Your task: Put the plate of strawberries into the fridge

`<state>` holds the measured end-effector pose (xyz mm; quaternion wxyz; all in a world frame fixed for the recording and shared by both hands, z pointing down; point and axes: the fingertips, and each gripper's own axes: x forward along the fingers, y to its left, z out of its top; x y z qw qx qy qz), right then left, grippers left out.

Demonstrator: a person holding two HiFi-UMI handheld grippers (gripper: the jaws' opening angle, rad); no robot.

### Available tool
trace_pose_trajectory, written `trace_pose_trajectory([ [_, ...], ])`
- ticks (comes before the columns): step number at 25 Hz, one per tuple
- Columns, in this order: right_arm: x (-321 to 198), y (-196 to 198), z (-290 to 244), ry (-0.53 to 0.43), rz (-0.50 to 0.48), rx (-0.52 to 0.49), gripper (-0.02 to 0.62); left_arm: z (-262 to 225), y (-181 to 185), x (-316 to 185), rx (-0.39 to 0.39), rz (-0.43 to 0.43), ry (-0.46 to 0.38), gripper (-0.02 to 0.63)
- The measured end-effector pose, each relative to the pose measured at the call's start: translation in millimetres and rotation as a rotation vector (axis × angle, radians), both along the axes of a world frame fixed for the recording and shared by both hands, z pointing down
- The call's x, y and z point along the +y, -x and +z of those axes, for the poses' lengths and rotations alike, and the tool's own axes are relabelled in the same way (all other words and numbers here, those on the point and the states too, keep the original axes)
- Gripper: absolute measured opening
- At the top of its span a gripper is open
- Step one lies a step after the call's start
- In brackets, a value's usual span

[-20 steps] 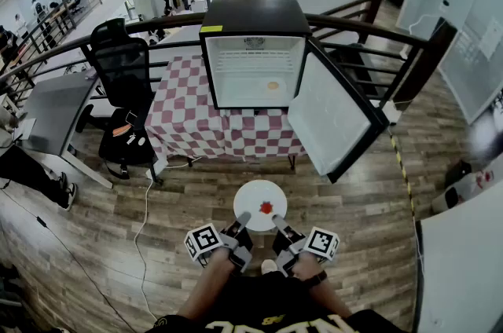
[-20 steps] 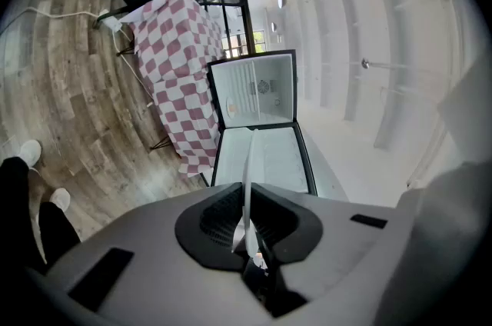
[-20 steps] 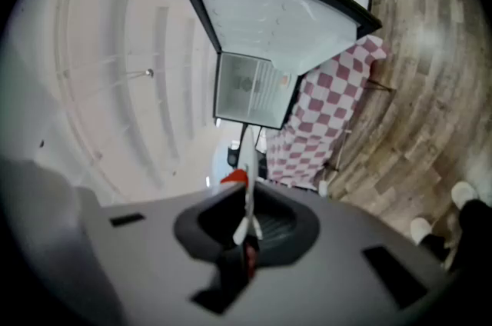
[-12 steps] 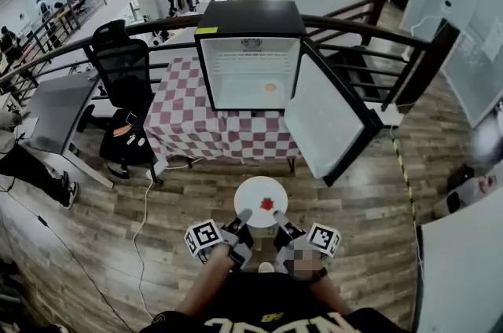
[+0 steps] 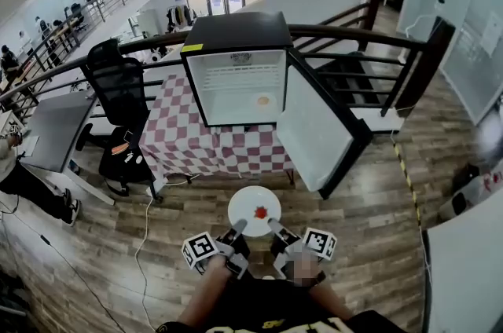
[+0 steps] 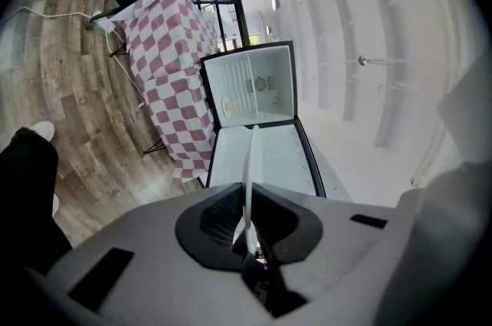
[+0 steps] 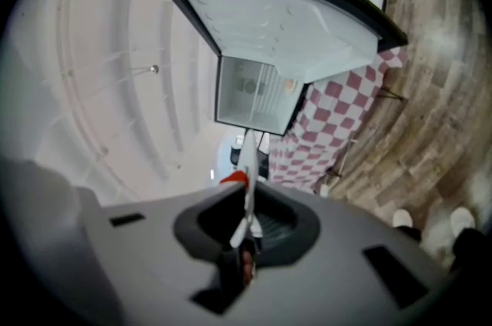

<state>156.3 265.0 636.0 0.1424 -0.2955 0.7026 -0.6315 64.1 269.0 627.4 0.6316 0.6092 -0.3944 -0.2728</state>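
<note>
A white plate [image 5: 254,210] with a red strawberry [image 5: 261,211] on it hangs level above the wooden floor, held at its near rim from both sides. My left gripper [image 5: 238,228] is shut on the plate's left near edge, my right gripper [image 5: 273,226] on its right near edge. In the left gripper view the plate [image 6: 249,186] shows edge-on between the jaws; in the right gripper view the plate [image 7: 247,186] shows the same way, with the strawberry [image 7: 234,178] beside it. Ahead stands the small black fridge [image 5: 236,70] with its door [image 5: 314,127] swung open to the right, on a checkered table [image 5: 208,137].
A black office chair [image 5: 118,80] and a grey desk [image 5: 47,127] stand left of the table. A wooden railing [image 5: 369,37] runs behind the fridge. A cable [image 5: 145,221] trails over the floor at the left. A small round thing [image 5: 262,100] lies inside the fridge.
The plate and both grippers have moved forward a little toward the fridge, and the view has shifted with the person's step. Both grips are unchanged.
</note>
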Motion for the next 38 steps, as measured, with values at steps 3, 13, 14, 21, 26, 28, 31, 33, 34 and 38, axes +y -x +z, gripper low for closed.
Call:
trace_pose_trajectory([
  [3, -15, 3, 9, -0.002, 0.0, 0.024, 0.044, 12, 4, -13, 0.025, -0.003, 0.033, 0.037],
  [13, -137, 56, 5, -0.039, 0.079, 0.016, 0.044, 1, 57, -149, -0.041, 0.109, -0.023, 0.037],
  [14, -148, 62, -2, -0.052, 0.085, 0.025, 0.044, -6, 63, -163, -0.044, 0.12, -0.037, 0.037],
  [21, -203, 87, -17, -0.033, 0.173, 0.04, 0.044, -18, 87, -223, -0.028, 0.175, -0.049, 0.037],
  [26, -234, 115, -18, -0.013, 0.18, 0.063, 0.044, -15, 114, -255, -0.013, 0.187, -0.042, 0.037],
  [28, -246, 126, -18, -0.006, 0.178, 0.071, 0.044, -16, 125, -267, -0.004, 0.182, -0.043, 0.037],
  [31, -264, 142, -18, 0.009, 0.184, 0.063, 0.044, -20, 139, -286, 0.01, 0.186, -0.055, 0.037],
  [33, -275, 150, -18, 0.008, 0.187, 0.06, 0.044, -20, 148, -297, 0.011, 0.191, -0.06, 0.037],
  [34, -280, 154, -19, 0.004, 0.188, 0.059, 0.044, -19, 152, -301, 0.012, 0.192, -0.058, 0.037],
  [38, -287, 160, -15, 0.002, 0.2, 0.093, 0.044, -15, 160, -312, 0.034, 0.204, -0.045, 0.037],
])
